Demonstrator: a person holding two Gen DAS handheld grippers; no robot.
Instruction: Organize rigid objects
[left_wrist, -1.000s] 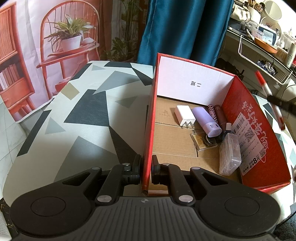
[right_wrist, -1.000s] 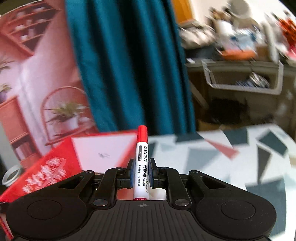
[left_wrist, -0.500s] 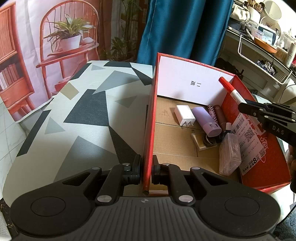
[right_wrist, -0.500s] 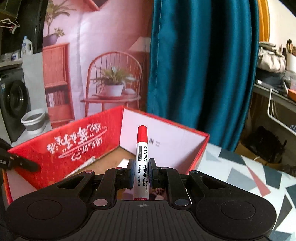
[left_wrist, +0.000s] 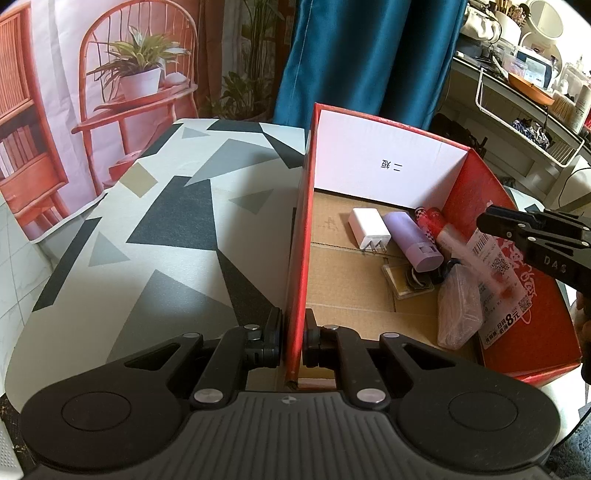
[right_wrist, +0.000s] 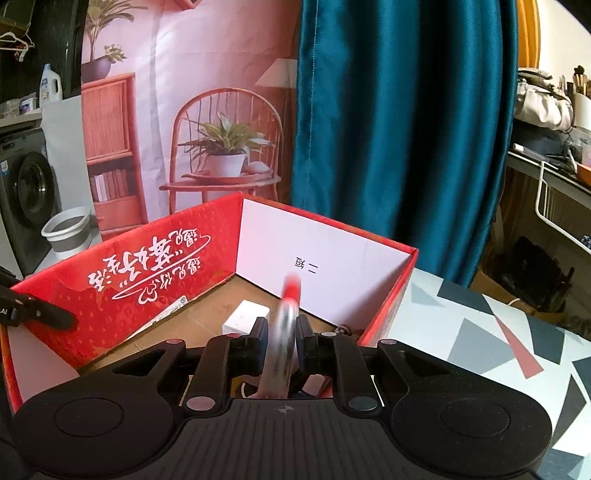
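A red cardboard box (left_wrist: 524, 332) stands on the patterned table (left_wrist: 166, 229). My left gripper (left_wrist: 293, 338) is shut on the box's near left wall. My right gripper (right_wrist: 282, 343) hovers over the box's right wall (right_wrist: 388, 295) with its jaws parted. The red-capped white marker (right_wrist: 282, 332) is blurred between them, slipping down. In the left wrist view the marker (left_wrist: 469, 258) is a blur falling into the box beside the right gripper (left_wrist: 491, 221). A white charger (left_wrist: 369, 232), a purple tube (left_wrist: 413, 243) and a clear case (left_wrist: 460, 310) lie inside.
A teal curtain (right_wrist: 399, 122) hangs behind the table. A wire shelf with clutter (left_wrist: 532, 114) stands at the right. A printed backdrop with a chair and plant (left_wrist: 140, 74) is at the left. A washing machine (right_wrist: 26, 192) and a bucket (right_wrist: 68, 230) are far left.
My right gripper moved over the box, then opened. The marker has left the fingers and drops blurred into the box. My left gripper has stayed on the box wall.
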